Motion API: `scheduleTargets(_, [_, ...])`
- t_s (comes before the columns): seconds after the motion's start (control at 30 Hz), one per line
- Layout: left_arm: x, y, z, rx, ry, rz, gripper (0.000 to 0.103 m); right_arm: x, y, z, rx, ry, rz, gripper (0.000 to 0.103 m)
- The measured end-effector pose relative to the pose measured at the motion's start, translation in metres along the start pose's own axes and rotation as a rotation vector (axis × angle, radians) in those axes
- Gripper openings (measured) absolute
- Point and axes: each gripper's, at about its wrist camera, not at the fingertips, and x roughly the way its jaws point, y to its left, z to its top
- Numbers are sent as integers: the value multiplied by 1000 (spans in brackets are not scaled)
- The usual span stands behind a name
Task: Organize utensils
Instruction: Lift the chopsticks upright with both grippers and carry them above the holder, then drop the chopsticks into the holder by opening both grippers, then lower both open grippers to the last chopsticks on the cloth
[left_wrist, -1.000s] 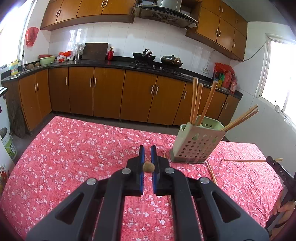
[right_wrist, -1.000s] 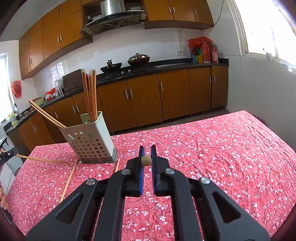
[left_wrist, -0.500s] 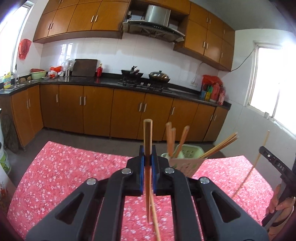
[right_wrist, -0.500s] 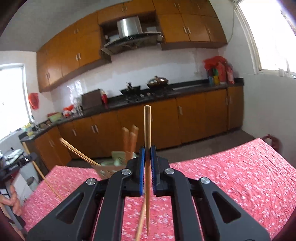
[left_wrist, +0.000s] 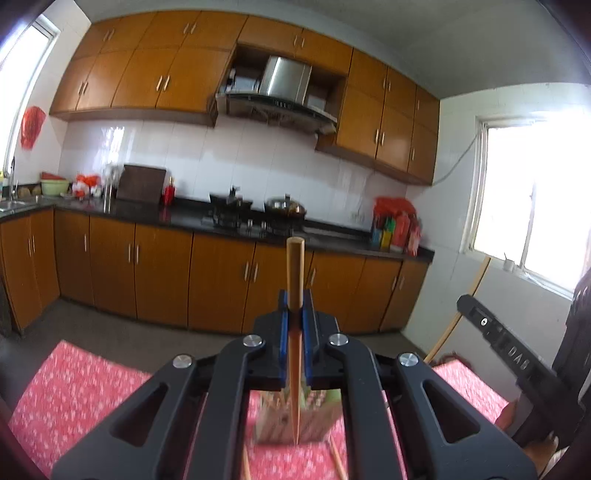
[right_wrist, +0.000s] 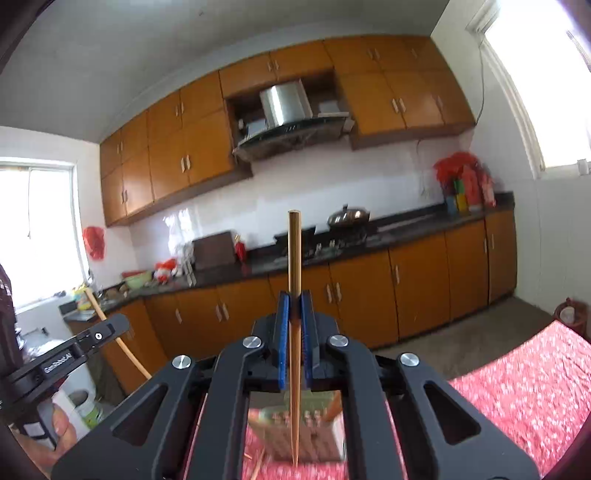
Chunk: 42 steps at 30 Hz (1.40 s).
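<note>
Red floral tablecloth (left_wrist: 81, 384) covers the table along the bottom of both views. Left gripper (left_wrist: 295, 314) is clamped on a wooden chopstick (left_wrist: 294, 332), held upright, thick end up, tip pointing down at the perforated green utensil holder (left_wrist: 317, 424) directly below, blurred, other sticks inside. Right gripper (right_wrist: 294, 314) is clamped on its own chopstick (right_wrist: 294, 332), also vertical, tip just above the same holder (right_wrist: 317, 432). Two loose chopsticks (left_wrist: 338, 458) lie on the cloth beside the holder base.
</note>
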Motion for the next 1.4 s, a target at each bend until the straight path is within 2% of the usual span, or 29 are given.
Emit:
scheduleTargets(0.13, [21,-9,20,1,-69,38,8,21,0,10,6,-66,-39,7])
scheduleTargets(0.23, [41,-11,23,13,-96,73,8,36,1,4,-6,-101,-69,7])
scheduleTargets(0.4, [78,-10,4,9,-38,99,8,62,3,-23,-40,-68,-92,7])
scheduleTargets(0.57, [96,-4,-18,5,26,98,8,70,-1,-43,-41,-6,-96,8])
scheduleTargets(0.7, [90,-1,-20,2,29,106,12,64,-4,-42,-26,17,-93,9])
scheduleTargets(0.77, [84,2,-18,-3,22,111,15,62,-5,-37,-20,25,-93,18])
scheduleTargets(0.8, [79,4,-16,-3,17,116,17,59,-5,-34,-19,23,-96,27])
scheduleTargets(0.83, [75,6,-15,-3,14,120,17,57,-5,-31,-19,17,-98,30])
scheduleTargets(1.03, [35,19,-11,-5,13,153,24,26,-7,-20,-24,25,-123,30])
scheduleTargets(1.23, [-4,47,-43,13,100,213,27,-11,-34,-43,12,129,-195,32])
scheduleTargets(1.3, [-14,58,-65,21,146,240,27,-17,-45,-63,18,202,-230,32])
scheduleTargets(1.4, [-18,70,-101,43,230,267,27,-18,-59,-106,48,361,-224,32])
